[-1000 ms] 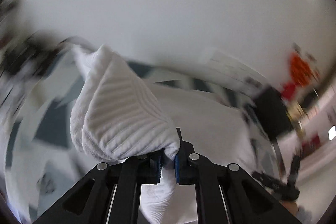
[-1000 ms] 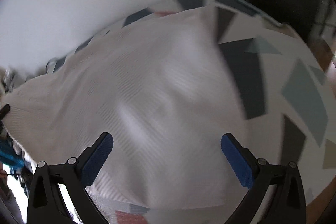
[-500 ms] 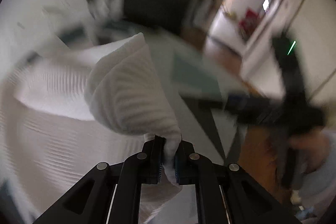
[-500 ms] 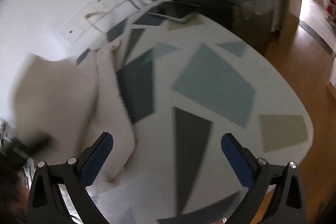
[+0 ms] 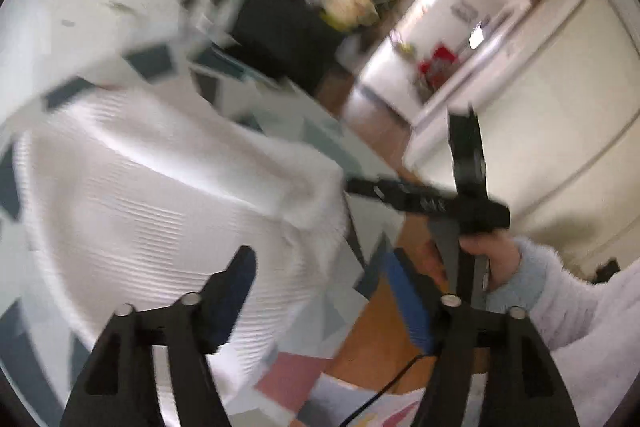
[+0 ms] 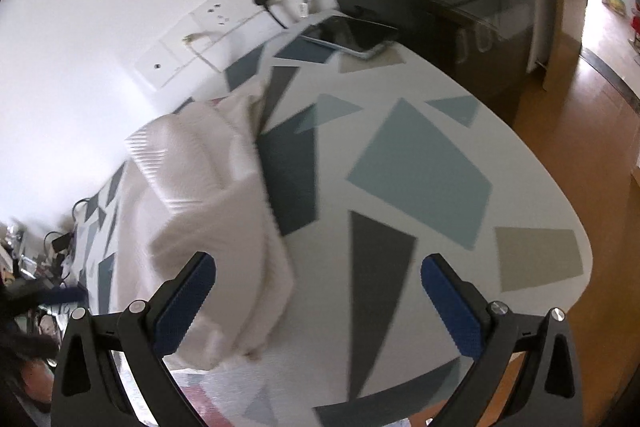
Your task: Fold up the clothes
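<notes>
- Now the left gripper [image 5: 320, 291] has just been opening its jaws; they stand wide apart with nothing between the blue ribbed pads [image 5: 408, 303], and the white garment lies free beyond them.
- That white garment [image 5: 160, 195], a soft ribbed knit with fine parallel ridges, lies on the table [image 6: 420, 163] in a loose fold, one flap doubled over the rest; its edges are blurred in the left wrist view.
- Its folded bulk sits at the left side of the tabletop in the right wrist view, a thick rounded edge [image 6: 256, 227] running toward the camera.
- The right gripper [image 6: 316, 291] hangs above the table with jaws spread wide, holding nothing; the cloth reaches only its left pad's side.
- The table is smooth and rounded, pale with angular grey, teal and beige patches.
- A hand in a fuzzy pale sleeve [image 5: 532, 275] grips the black handle of the right gripper.
</notes>
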Motion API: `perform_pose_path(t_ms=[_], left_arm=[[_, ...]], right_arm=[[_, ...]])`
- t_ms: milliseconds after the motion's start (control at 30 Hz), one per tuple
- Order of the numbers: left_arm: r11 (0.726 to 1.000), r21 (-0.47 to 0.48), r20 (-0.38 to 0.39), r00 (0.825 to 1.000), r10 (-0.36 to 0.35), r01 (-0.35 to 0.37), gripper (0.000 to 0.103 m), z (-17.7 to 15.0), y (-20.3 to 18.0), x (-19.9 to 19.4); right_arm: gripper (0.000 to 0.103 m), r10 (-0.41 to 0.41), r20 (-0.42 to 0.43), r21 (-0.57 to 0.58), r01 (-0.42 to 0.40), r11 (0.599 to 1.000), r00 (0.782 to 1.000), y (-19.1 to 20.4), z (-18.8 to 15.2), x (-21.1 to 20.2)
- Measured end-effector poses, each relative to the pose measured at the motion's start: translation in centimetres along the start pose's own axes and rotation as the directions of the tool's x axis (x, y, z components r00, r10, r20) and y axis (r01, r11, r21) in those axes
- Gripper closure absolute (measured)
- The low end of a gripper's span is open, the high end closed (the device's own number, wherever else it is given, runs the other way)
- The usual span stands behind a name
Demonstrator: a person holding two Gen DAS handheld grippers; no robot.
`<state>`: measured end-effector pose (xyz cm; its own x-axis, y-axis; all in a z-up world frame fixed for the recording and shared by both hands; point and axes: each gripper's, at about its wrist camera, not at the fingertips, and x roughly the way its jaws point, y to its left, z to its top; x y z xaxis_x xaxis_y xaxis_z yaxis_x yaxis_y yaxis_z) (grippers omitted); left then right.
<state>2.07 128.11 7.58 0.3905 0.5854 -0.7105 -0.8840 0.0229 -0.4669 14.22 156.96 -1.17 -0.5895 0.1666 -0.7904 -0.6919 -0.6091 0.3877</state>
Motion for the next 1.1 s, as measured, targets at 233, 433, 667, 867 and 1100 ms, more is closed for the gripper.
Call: perform_pose_path(t_ms=[233,433,667,867,1100], left_arm=[[0.853,-0.498,0.044,0.977,0.207,-0.158,0.03,-1.8,15.8,-1.1],[0.862,-0.488,0.021,0.985,0.174,-0.142,0.032,-2.6,16.5,0.2],[0.871,-0.4,-0.093,0.958,0.272,-0.287,0.032,-3.7,17.5,3.0],[0.839,-0.427,-0.107,0.94,0.324,-0.338,0.032,0.1,21.7,6.1],[0.826,-0.414,-0.086,0.92,0.383,-0.383,0.089,3.5,22.7,6.5]], right_arm=[[0.0,0.024,0.053,-0.052,-0.021,0.998,0.998,4.7,-2.0,-1.3],[0.0,0.022,-0.048,0.007,-0.022,1.0,0.999,4.4,-2.5,2.3],[0.004,-0.014,-0.099,0.075,0.022,0.997,0.995,3.9,-2.2,4.8],[0.003,0.022,-0.17,0.142,0.002,0.99,0.985,4.9,-6.3,3.8],[0.004,-0.05,-0.209,0.013,0.054,0.998,0.977,7.9,-7.3,7.7]])
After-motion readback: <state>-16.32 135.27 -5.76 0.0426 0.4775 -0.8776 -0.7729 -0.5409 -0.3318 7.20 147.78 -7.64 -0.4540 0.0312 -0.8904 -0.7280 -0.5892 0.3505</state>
